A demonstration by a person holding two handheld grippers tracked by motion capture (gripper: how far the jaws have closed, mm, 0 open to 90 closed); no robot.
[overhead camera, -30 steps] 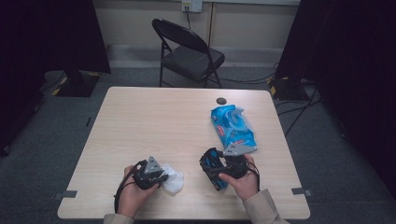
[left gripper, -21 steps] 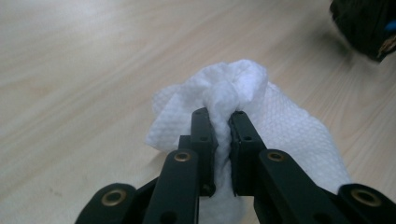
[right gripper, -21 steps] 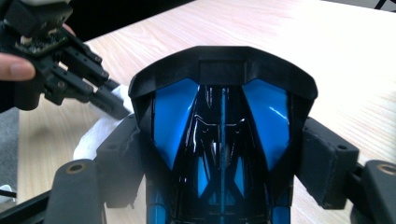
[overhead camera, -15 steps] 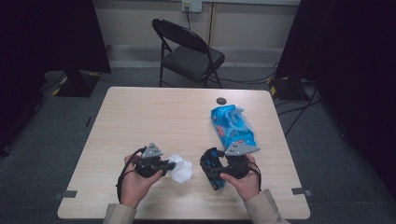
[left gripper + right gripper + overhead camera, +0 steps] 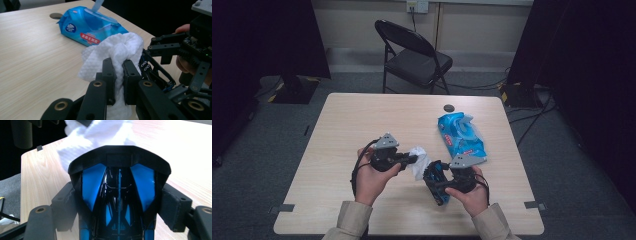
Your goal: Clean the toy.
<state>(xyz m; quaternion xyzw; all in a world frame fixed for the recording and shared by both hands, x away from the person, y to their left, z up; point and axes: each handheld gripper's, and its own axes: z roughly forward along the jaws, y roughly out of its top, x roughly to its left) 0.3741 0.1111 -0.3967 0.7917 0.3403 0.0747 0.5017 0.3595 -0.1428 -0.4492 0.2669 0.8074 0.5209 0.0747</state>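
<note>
Wet wipe held against a blue-and-black toy car, just in front of the blue wipes pack.

The left claw (image 5: pixel 117 72) pinches the white wet wipe (image 5: pixel 117 50) between narrow jaws, above the worktop (image 5: pixel 362 120), nearer the person than the wipes pack (image 5: pixel 460 134). The right claw (image 5: pixel 119 202) clamps the toy car (image 5: pixel 118 195) by its sides, with the wipe touching the car's front end.
</note>
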